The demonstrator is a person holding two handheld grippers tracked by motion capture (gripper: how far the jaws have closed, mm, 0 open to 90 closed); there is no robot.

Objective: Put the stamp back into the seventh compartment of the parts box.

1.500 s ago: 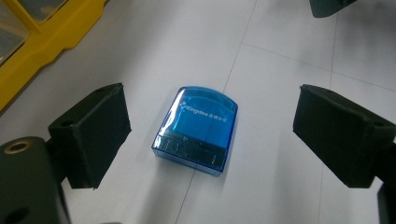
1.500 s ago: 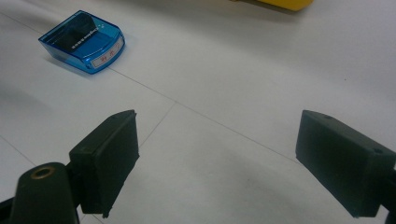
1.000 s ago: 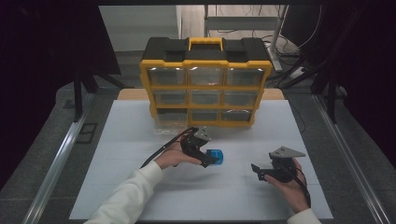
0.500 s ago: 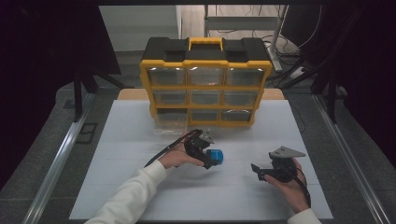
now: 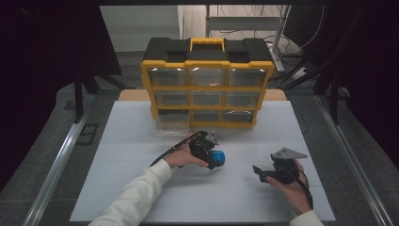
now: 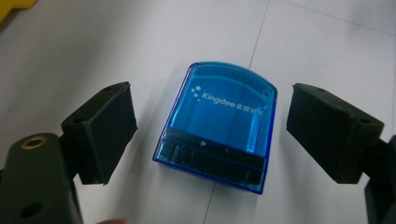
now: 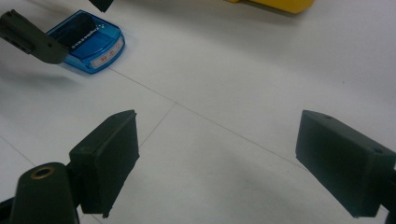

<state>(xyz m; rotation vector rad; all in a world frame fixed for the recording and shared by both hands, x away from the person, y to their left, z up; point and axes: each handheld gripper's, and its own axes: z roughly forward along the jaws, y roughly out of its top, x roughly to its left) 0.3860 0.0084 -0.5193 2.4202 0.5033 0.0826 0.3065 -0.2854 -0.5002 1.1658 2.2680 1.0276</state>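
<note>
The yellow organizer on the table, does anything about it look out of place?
Yes. On the yellow organizer, the bottom-left clear drawer is pulled out past the frame, while the other drawers sit flush. The blue stamp lies loose on the white table, between the open left claw's pads.

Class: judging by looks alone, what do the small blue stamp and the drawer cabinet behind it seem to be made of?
Blue stamp: likely translucent glossy plastic; light passes through its shell, and white lettering is printed on top.
Drawer cabinet: probably moulded plastic, with a matte yellow frame, black top and clear drawers.
</note>
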